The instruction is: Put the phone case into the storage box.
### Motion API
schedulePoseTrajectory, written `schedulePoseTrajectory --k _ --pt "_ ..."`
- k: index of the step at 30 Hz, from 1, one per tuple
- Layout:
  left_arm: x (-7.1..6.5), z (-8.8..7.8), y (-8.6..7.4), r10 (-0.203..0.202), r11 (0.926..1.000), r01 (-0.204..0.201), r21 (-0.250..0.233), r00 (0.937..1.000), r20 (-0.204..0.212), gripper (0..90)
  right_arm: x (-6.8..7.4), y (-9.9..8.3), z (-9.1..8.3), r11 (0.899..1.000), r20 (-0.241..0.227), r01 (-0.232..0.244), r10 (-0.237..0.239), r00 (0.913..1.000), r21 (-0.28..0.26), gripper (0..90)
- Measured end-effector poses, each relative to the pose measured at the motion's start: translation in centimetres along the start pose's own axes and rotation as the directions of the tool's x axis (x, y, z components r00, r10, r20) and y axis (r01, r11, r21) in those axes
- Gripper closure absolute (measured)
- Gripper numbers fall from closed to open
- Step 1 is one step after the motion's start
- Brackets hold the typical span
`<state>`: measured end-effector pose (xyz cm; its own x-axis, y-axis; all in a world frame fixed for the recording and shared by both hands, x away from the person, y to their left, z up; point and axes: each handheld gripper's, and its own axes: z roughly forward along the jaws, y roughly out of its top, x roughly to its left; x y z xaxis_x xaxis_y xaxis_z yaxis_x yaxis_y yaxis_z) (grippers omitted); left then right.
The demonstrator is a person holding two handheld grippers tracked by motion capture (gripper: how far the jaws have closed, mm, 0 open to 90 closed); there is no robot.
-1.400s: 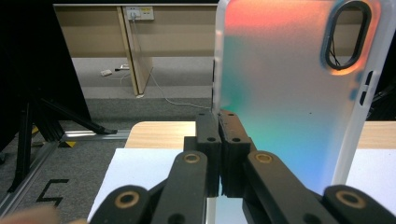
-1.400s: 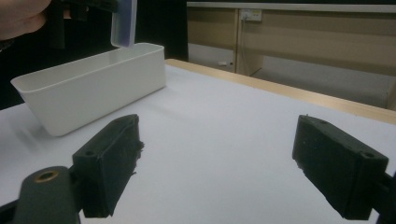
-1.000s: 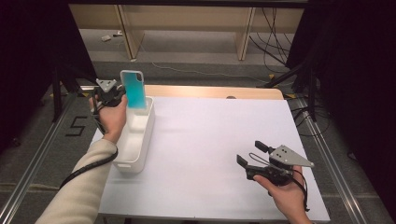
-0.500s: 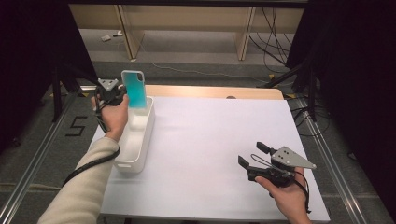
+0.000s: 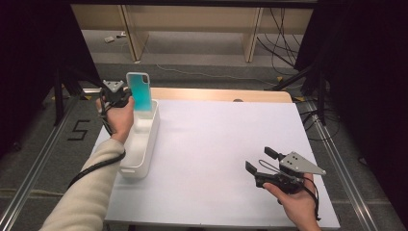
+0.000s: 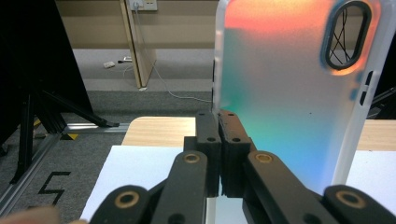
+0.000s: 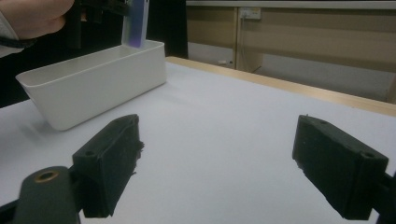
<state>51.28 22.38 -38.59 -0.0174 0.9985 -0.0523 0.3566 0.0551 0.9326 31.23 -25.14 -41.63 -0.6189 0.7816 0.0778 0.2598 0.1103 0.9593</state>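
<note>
Fingers point(image 6: 219, 154) of the left gripper point(image 5: 115, 96) pinched the light, stiff, slippery phone case point(image 5: 140, 91) by its edge; right gripper point(image 5: 260, 161) gaped empty.

The high view looked forward and down over the white table point(image 5: 216, 144). The left gripper view faced closely onto the phone case point(image 6: 289, 93). The right gripper view looked low across the table toward the white bin point(image 7: 93, 88), which the high view shared.

translucent teal-to-orange phone case point(image 5: 140, 92), upright, lower end over far end of white bin point(image 5: 139, 147)
</note>
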Motion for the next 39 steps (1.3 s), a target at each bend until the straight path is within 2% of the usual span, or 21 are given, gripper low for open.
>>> schedulePoseTrajectory --k 9,12,22,29,35,39 --pt "0.0 0.5 -0.2 0.0 0.9999 0.0 0.01 1.0 -0.006 88.0 0.0 0.0 0.0 1.0 -0.001 -0.006 0.006 1.0 -0.006 16.4" --pt "-0.1 0.7 -0.2 0.008 0.9999 -0.008 0.012 0.9999 -0.01 88.0 0.0 -0.1 0.0 1.0 0.008 0.008 -0.008 0.9999 -0.002 16.4" --pt "-0.2 1.3 -0.4 0.007 0.9997 -0.007 0.023 0.9999 -0.015 88.0 0.0 -0.1 0.0 1.0 0.005 0.011 -0.011 0.9999 -0.004 16.4" --pt "-0.1 1.7 -0.7 0.01 0.9993 -0.01 0.036 0.9997 -0.023 88.0 0.0 -0.1 -0.1 1.0 0.004 -0.004 0.004 1.0 0.0 16.4" --pt "-0.3 2.0 -0.9 0.013 0.9989 -0.012 0.045 0.9997 -0.019 88.0 0.0 -0.1 -0.1 1.0 0.005 0.009 -0.009 0.9999 -0.001 16.4" --pt "-0.5 2.1 -0.8 0.014 0.9989 -0.014 0.045 0.9998 -0.016 88.0 0.0 -0.1 -0.1 1.0 -0.002 -0.005 0.005 1.0 0.004 16.4"
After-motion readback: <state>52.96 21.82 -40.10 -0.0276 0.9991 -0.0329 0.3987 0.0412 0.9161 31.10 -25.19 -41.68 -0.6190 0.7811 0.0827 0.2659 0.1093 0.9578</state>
